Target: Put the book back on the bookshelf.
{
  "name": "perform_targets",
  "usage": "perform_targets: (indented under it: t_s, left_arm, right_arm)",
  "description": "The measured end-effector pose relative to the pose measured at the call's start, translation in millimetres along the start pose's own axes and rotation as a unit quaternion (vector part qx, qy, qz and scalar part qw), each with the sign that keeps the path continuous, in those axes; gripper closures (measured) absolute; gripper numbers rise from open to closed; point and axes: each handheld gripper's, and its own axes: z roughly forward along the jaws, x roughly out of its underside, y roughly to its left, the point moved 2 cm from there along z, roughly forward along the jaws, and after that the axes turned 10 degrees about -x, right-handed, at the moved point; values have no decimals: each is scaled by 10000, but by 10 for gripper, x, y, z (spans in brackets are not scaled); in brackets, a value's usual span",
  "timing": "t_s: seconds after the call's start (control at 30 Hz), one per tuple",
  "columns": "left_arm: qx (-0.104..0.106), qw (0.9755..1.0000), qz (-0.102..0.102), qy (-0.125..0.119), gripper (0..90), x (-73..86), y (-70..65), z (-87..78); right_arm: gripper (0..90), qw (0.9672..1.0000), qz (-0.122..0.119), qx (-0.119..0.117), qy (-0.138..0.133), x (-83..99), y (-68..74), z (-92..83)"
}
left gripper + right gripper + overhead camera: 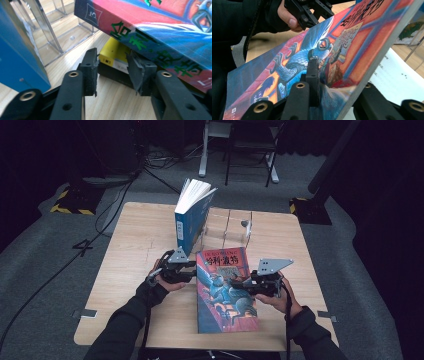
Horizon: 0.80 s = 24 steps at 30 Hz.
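Observation:
A thick book with a red and blue illustrated cover [225, 290] [287, 65] is tilted up off the wooden table [135, 245]. My right gripper [241, 284] [334, 80] is shut on its right edge, one jaw on the cover and the other beneath. At the spine [150, 22] my left gripper [190, 270] [112, 62] is open, its right jaw under the spine. The corner of a yellow and black book [112, 53] lies in the gap between its jaws, and I see no pad pressing on it.
A blue book [189, 220] [17, 57] stands upright in a clear acrylic rack [227, 227] [50, 32] at the table's far middle. A white printed page [397, 77] lies under the lifted book. A chair [250, 145] and cables are on the floor behind.

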Motion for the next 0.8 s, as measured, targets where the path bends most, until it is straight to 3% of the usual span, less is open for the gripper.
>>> perform_targets:
  t_s: [0.5, 0.8]
  left_arm:
    - [-45, 9994, -19, -348, 672, -301, 89, -147]
    - [57, 9986, -16, -525, 712, -513, 102, -201]
  right_arm:
    - [760, 9989, -308, 237, -249, -135, 44, -107]
    - [772, 9975, -406, 360, -448, -171, 31, -191]
